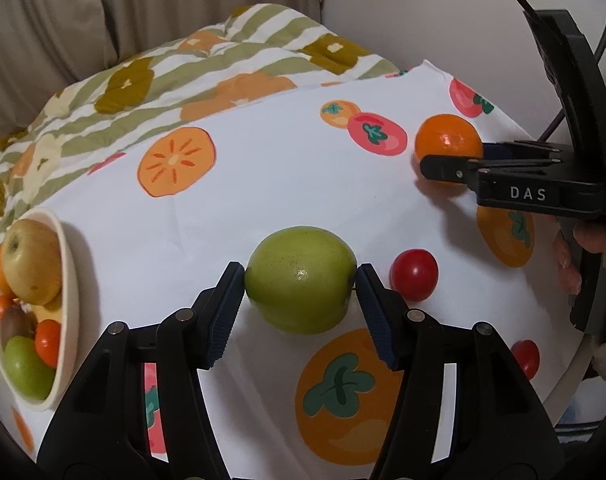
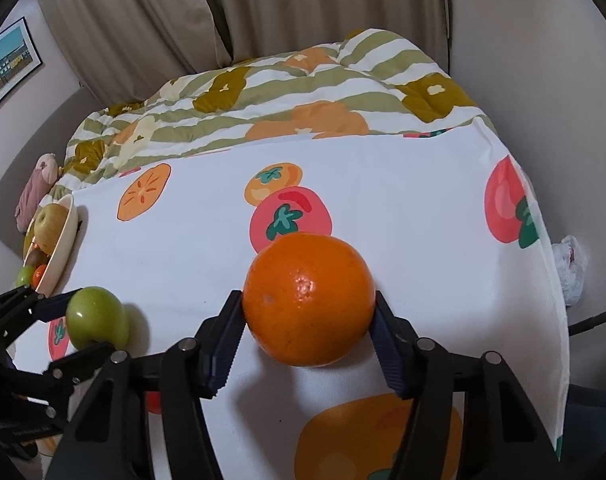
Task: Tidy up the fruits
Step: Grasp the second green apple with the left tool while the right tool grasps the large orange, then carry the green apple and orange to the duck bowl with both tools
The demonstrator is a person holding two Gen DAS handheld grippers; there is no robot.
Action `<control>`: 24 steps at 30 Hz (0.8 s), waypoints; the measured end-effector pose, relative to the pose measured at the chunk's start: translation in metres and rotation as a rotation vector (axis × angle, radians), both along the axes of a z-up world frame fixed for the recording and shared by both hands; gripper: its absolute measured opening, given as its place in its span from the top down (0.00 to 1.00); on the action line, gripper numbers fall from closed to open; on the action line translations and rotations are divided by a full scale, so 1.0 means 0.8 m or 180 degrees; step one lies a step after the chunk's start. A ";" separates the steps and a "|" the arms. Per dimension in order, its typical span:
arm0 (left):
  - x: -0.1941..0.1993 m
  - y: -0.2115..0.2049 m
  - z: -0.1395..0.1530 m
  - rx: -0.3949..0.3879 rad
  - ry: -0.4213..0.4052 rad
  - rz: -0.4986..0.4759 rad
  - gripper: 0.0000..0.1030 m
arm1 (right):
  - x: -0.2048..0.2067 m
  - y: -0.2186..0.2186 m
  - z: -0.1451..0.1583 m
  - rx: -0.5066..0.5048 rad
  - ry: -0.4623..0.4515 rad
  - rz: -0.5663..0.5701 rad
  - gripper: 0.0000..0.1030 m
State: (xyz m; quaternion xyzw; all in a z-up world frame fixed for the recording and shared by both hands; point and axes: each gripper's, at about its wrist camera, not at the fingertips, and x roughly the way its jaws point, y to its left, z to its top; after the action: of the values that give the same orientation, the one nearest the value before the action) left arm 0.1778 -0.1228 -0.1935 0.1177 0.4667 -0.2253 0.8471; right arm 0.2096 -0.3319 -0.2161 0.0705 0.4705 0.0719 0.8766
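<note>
The left gripper clamps a smooth green apple beside the cream bowl; the right gripper clamps a dimpled round orange farther from it, on printed cloth.

glossy green apple, matt cloth tablecloth

White cloth printed with persimmons covers the near surface. Green-striped floral quilt lies bunched beyond it; beige curtain at far back. Framed picture on left wall. Crumpled white bag, right edge.
</note>
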 end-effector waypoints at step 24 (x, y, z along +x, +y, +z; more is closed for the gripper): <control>-0.027 0.137 0.120 -0.0194 -0.0291 0.0431 0.40 | -0.064 0.132 0.153 0.0115 -0.0272 0.0262 0.45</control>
State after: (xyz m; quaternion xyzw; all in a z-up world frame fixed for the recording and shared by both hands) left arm 0.1558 -0.0135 -0.0972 0.0701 0.4273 -0.1761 0.8840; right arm 0.1586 -0.2260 -0.0940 0.0637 0.4338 0.1193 0.8908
